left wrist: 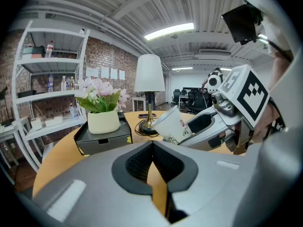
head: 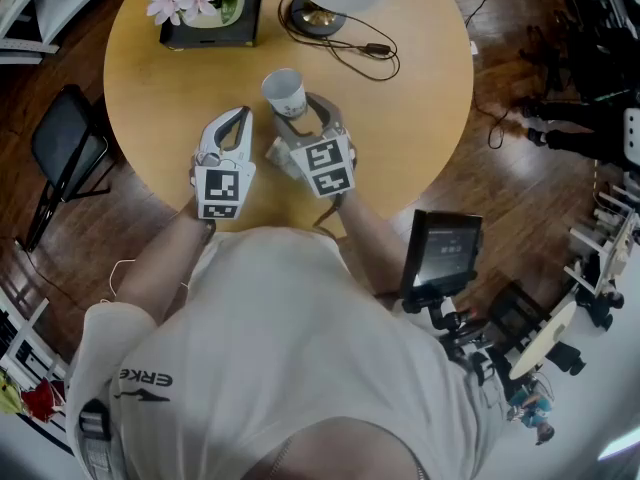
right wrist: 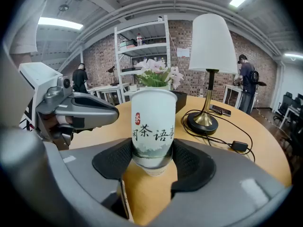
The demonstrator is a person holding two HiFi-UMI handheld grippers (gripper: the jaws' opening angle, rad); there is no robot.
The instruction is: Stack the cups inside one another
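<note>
Pinching the paper cup [right wrist: 152,126] low on its smooth white wall, the right gripper [right wrist: 151,162] holds it tilted over the round wooden table [head: 420,118]. The left gripper [left wrist: 154,150] (jaws pressed together, empty) sits just left of the cup. Beyond the cup stand a lamp [right wrist: 211,46], a looping black cord [head: 360,53] and boxed flowers [head: 210,13], with brick walls behind.

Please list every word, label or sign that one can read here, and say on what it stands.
"茶语", between two characters partly turned out of sight: on the paper cup.
Red seal on that cup: too small to read.
"ERKE", seen upside down: on the shirt sleeve.
Screen and papers on the brick wall: too blurred to read.
</note>
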